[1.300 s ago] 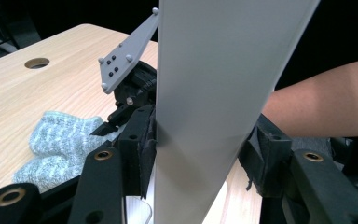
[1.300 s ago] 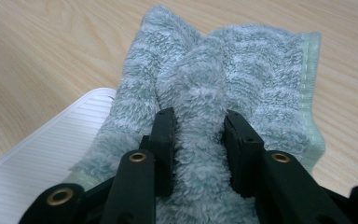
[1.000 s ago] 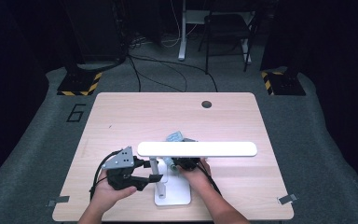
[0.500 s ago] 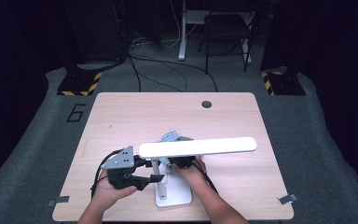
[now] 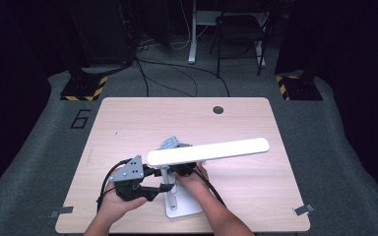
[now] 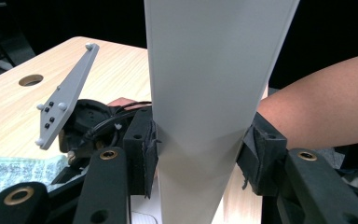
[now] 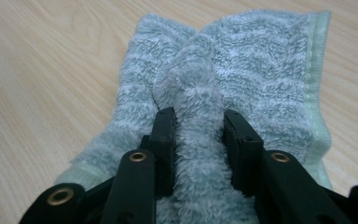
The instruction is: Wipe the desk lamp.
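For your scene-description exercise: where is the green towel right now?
In the high view the green towel lies on the table just behind the lamp's head; the right gripper pinches a ridge of it.

I see a white desk lamp with a long flat bar head (image 5: 207,150) and a white base on the light wood-grain table top (image 5: 128,118). The fluffy pale green towel (image 7: 242,60) carries a lighter green hem band. Both grippers are black; the left gripper (image 5: 163,188) bears a grey three-cornered plate. Yellow-and-black striped floor markers (image 5: 84,87) sit on the grey carpet.
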A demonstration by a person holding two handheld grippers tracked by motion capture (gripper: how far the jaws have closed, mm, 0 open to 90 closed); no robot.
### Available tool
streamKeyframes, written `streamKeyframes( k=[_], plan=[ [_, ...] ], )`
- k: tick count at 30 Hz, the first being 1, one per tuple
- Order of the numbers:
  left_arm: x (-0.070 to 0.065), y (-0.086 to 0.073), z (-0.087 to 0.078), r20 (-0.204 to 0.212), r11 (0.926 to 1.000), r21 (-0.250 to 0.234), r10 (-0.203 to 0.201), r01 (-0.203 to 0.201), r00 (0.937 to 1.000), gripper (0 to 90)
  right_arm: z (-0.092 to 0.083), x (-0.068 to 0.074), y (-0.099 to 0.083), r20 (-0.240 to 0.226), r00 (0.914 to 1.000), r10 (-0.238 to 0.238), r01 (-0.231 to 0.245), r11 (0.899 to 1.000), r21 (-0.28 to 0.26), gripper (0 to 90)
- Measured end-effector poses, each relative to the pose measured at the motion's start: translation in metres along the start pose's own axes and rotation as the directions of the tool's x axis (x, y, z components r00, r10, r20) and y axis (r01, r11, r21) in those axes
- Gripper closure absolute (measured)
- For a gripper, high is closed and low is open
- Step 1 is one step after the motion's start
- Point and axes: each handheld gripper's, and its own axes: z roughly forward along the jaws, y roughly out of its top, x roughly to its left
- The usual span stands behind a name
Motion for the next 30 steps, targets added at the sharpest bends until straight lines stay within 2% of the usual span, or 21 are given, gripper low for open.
streamKeyframes(
  k=[3, 7, 8, 15, 19, 20, 23, 26, 30],
  plan=[
    [-0.001, 0.0, 0.0, -0.01, 1.0, -0.002, -0.002, 0.002, 1.0, 52.7, -0.003, -0.003, -0.001, 0.006, 0.9999, -0.009, 0.008, 1.0, 0.024, 68.4],
    [-0.003, 0.001, 0.0, -0.028, 0.9999, 0.012, 0.005, -0.005, 0.9996, 52.9, -0.009, -0.01, -0.005, 0.037, 0.999, -0.025, 0.024, 0.999, 0.037, 68.8],
    [-0.004, 0.001, 0.0, -0.031, 0.9999, 0.016, 0.001, -0.001, 0.9995, 52.9, -0.011, -0.012, -0.007, 0.046, 0.9988, -0.017, 0.015, 0.999, 0.037, 68.8],
    [-0.004, 0.001, 0.0, -0.036, 0.9999, 0.015, -0.004, 0.004, 0.9994, 53.0, -0.029, -0.041, -0.021, 0.093, 0.9957, -0.002, -0.004, 0.998, 0.069, 69.1],
    [-0.004, 0.001, 0.0, -0.04, 0.9998, 0.017, -0.008, 0.008, 0.9992, 53.0, -0.036, -0.051, -0.026, 0.12, 0.9927, 0.002, -0.012, 0.997, 0.083, 69.4],
    [-0.004, 0.001, 0.0, -0.041, 0.9999, 0.013, -0.009, 0.009, 0.9991, 53.0, -0.038, -0.051, -0.027, 0.121, 0.9925, 0.017, -0.028, 0.995, 0.095, 69.5],
    [-0.004, 0.001, 0.0, -0.033, 0.9999, 0.015, -0.003, 0.003, 0.9995, 52.9, -0.038, -0.053, -0.029, 0.129, 0.9916, 0.009, -0.02, 0.996, 0.087, 69.7],
    [-0.004, 0.002, 0.001, -0.027, 0.9998, 0.019, -0.008, 0.008, 0.9996, 52.8, -0.037, -0.048, -0.026, 0.142, 0.9899, 0.008, -0.022, 0.995, 0.098, 70.8],
    [-0.002, 0.0, 0.001, -0.009, 0.9998, 0.012, -0.014, 0.014, 0.9999, 52.7, -0.033, -0.044, -0.021, 0.112, 0.9933, 0.032, -0.042, 0.995, 0.089, 71.1]
  ],
)
